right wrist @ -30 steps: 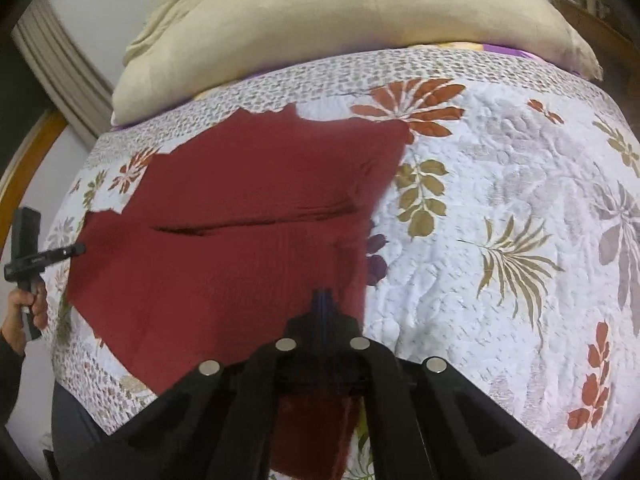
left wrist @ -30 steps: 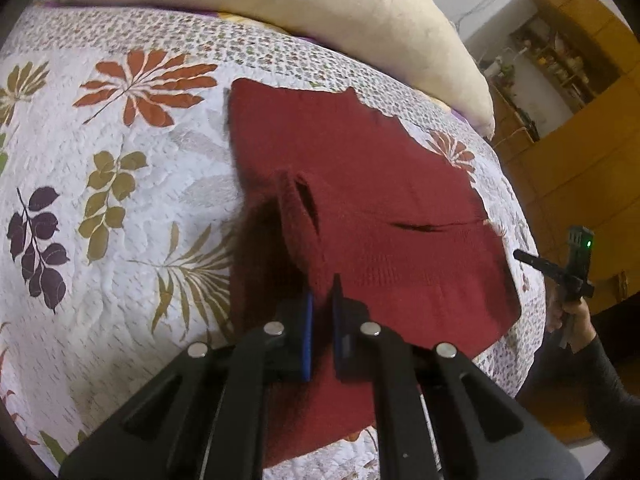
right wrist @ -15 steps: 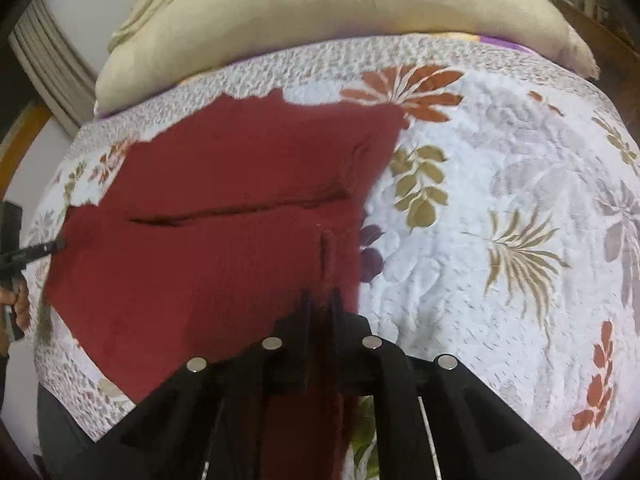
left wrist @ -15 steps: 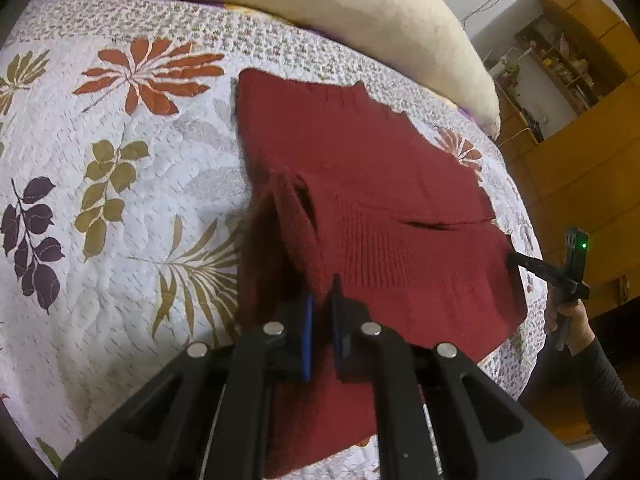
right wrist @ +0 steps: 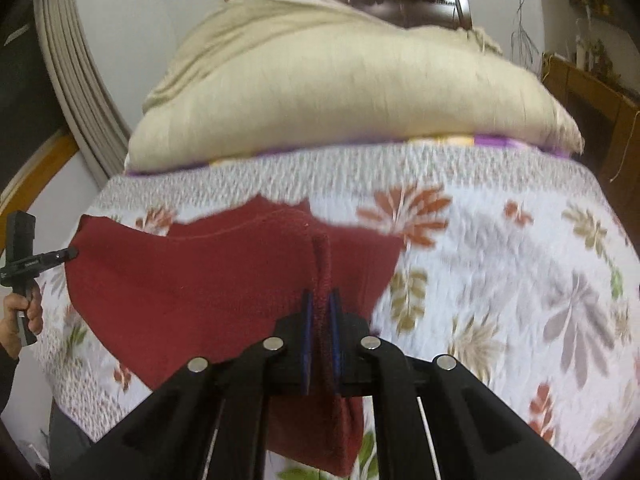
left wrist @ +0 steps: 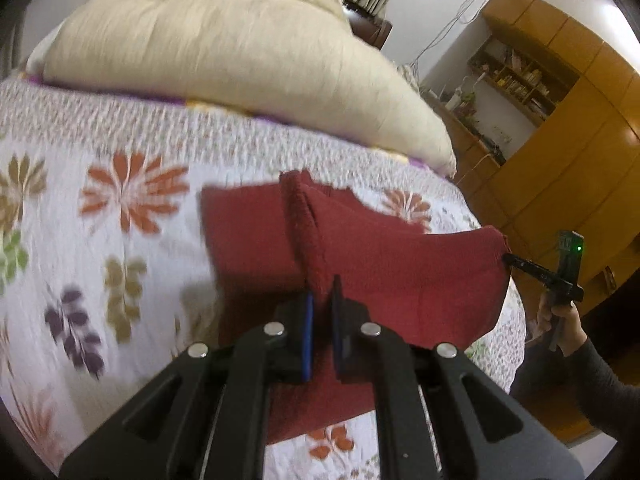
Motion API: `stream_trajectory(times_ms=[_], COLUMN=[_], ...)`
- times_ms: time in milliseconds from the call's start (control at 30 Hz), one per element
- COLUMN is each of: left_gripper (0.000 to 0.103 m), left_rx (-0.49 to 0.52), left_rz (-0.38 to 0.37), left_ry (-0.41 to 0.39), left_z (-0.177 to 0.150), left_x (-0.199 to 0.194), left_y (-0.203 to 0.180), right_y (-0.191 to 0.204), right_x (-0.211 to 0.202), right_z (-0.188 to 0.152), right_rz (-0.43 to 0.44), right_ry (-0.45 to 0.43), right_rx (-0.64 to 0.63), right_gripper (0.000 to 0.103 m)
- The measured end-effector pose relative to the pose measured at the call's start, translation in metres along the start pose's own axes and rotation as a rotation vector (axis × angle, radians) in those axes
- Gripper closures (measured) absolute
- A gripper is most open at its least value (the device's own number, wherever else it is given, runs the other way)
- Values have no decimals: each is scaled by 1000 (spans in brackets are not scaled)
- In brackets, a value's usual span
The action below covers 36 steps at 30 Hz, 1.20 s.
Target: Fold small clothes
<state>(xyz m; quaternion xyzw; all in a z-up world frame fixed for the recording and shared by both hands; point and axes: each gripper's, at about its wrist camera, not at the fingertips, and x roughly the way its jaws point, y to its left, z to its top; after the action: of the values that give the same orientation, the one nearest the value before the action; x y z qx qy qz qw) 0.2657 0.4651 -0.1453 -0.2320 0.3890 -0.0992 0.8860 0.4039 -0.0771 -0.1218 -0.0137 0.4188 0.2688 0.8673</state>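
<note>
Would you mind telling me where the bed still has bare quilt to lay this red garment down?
Bare floral quilt lies to the right of the red garment in the right wrist view, bordered by the cream pillow behind. A narrower quilt strip runs between garment and pillow. The other side is crowded: the garment reaches the bed edge there.
</note>
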Motion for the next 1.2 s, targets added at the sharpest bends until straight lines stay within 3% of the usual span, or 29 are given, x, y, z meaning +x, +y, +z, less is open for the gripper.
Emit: stream_trajectory(times_ms=[167,333,467,633,800,1033,1200], left_gripper=[97,97,97,97,97,97,97], left_rx=[35,-4,-51,-116,-147,-171,-209], left_rz=[51,95,146,198,149,131,155], left_ry=[12,62,141,238,204,152,211], left_z=[55,93,109,112,117,141,143], left_x=[29,79,130,186,185,174,203], left_y=[7,32,57,83,88,97,112], right_y=[-13,-34,-46,-55,-62,-67,-70], right_x=[27,75,126,187,200,201,221], right_z=[53,92,109,105,103,132,137], right_rz=[-26,-46,-69,-106,-115,-106,-124], right_ry=[-8,31,106,222,220,177,204], right_rx=[25,90,127,159,168,177,181], right_gripper=[95,95,95,95,95,96,96])
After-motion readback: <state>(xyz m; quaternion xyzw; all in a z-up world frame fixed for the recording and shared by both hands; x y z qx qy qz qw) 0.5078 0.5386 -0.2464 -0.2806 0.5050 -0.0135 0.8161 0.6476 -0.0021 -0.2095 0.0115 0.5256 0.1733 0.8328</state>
